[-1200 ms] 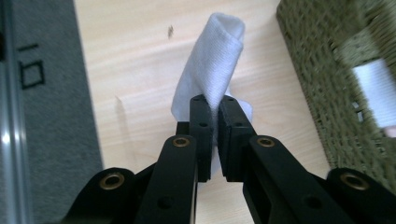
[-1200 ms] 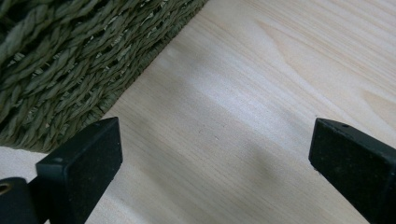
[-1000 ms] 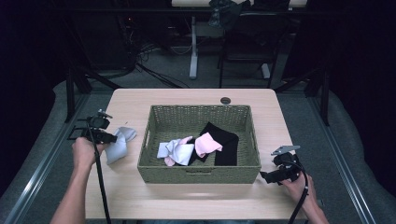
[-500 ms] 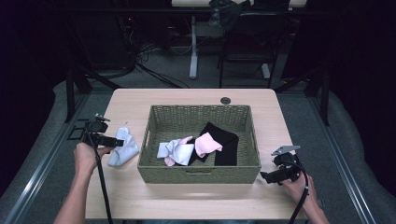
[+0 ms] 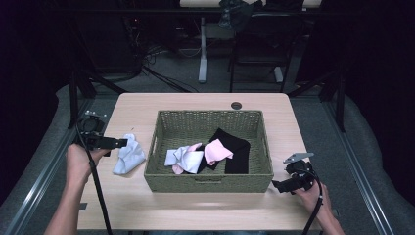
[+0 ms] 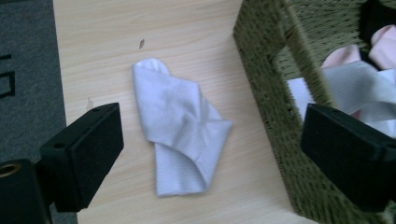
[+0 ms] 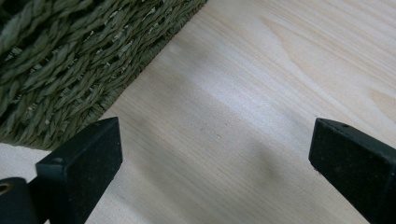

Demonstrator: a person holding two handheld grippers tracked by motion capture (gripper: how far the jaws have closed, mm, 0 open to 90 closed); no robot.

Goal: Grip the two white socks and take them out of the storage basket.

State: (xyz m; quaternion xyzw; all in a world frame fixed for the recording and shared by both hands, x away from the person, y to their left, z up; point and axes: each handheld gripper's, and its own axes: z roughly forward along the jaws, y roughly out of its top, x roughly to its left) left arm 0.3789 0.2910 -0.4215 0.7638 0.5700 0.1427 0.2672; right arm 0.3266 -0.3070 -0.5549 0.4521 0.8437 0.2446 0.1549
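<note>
White cloth (image 6: 180, 133) lies on the table (image 6: 140, 28), released beneath the left hand-held gripper (image 6: 210, 149), jaws just opened wide

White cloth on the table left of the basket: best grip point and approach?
Grip the white cloth at its bunched fold near the middle, where layers overlap and stand proud of the table. Probably come straight down with the left gripper, open above it; the edges lie flat, and the basket crowds one side.

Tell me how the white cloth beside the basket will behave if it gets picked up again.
The white cloth lies crumpled in soft folds on the table, so it will probably droop limp from one pinch. It looks thin, likely very light. Pushed, it would probably bunch rather than slide.
</note>
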